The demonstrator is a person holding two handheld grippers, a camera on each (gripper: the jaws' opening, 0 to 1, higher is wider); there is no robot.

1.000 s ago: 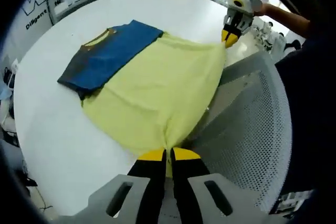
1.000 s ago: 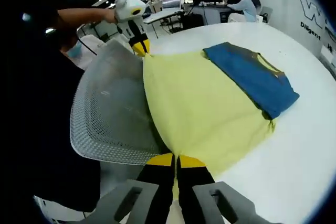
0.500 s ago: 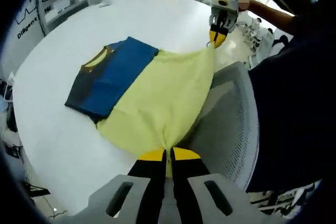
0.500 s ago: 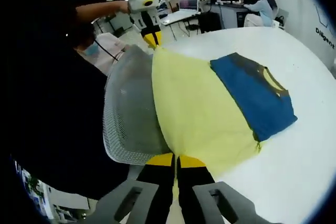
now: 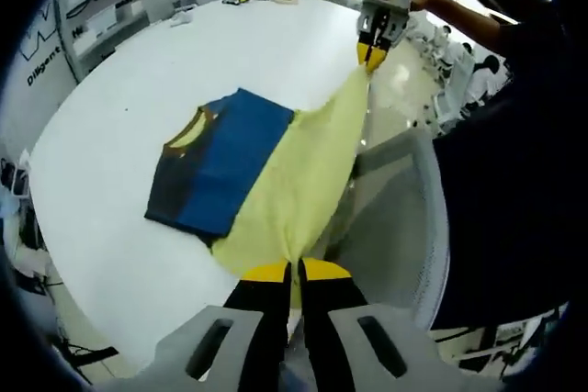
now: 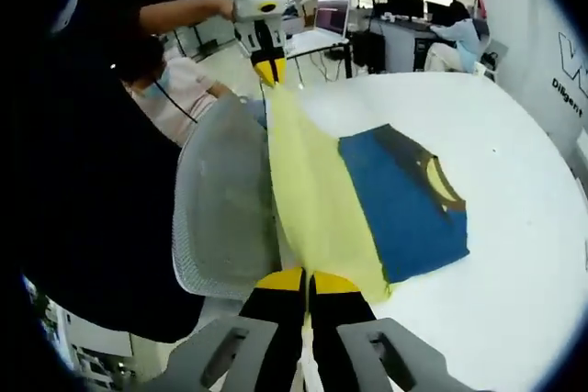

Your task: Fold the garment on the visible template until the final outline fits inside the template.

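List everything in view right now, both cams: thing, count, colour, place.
garment: 1, yellow with blue and dark grey top part, blue part flat on the table, yellow end lifted
table: 1, white, under the garment
mesh chair back: 1, grey, beside the table edge
desks with monitors: several, dark, background
left gripper: 1, yellow tips, shut on the garment's hem corner
right gripper: 1, yellow tips, shut on the other hem corner

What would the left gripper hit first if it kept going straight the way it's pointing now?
The left gripper is already shut on the shirt, so it would push straight into the yellow cloth stretched ahead of it. Beyond that lies the blue part on the table, though depth is hard to judge.
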